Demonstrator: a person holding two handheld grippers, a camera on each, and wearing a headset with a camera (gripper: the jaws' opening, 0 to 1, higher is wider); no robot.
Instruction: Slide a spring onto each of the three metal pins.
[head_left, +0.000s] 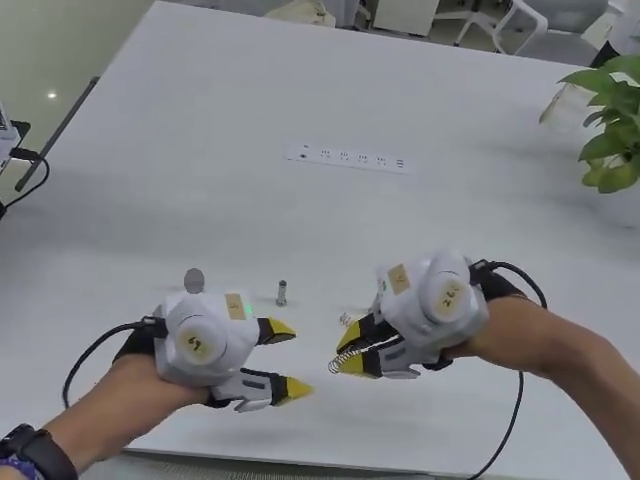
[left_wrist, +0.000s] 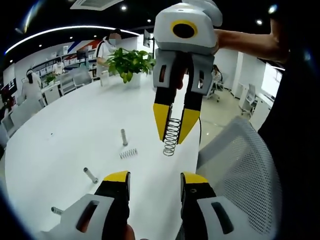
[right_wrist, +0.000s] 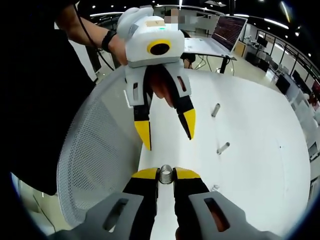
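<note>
The person's forearms (head_left: 560, 345) reach in over the near edge of the white tabletop (head_left: 200, 150), each gripping a claw. The left claw (head_left: 292, 358) hovers just inside that near edge, its yellow-tipped jaws spread wide with nothing between them. The right claw (head_left: 347, 357) faces it from the right, tips near the left claw's but apart from them. Its jaws are pinched narrow on a spring (head_left: 346, 346), gripping it by one end, so the free coils stick out past the yellow tips. In the left gripper view the spring hangs from those tips above the tabletop and touches nothing else. In the right gripper view its round end sits squarely between the two jaws.

The three metal pins show in the left gripper view, strung out across the tabletop beyond the left claw. The first pin (left_wrist: 123, 136) stands upright, just beside a loose spring (left_wrist: 128, 153) that lies flat on its side. The second pin (left_wrist: 90, 175) sits closer to the left claw, and the third pin (left_wrist: 56, 211) closer again. Through the fisheye I cannot tell whether these two are upright or tilted. The first and second pins are bare; the third is too small to judge.

A power strip (head_left: 350, 158) is set into the middle of the tabletop. A leafy plant (head_left: 612, 120) stands toward the far right corner, and a white mesh chair (left_wrist: 240, 165) sits against the near edge.
</note>
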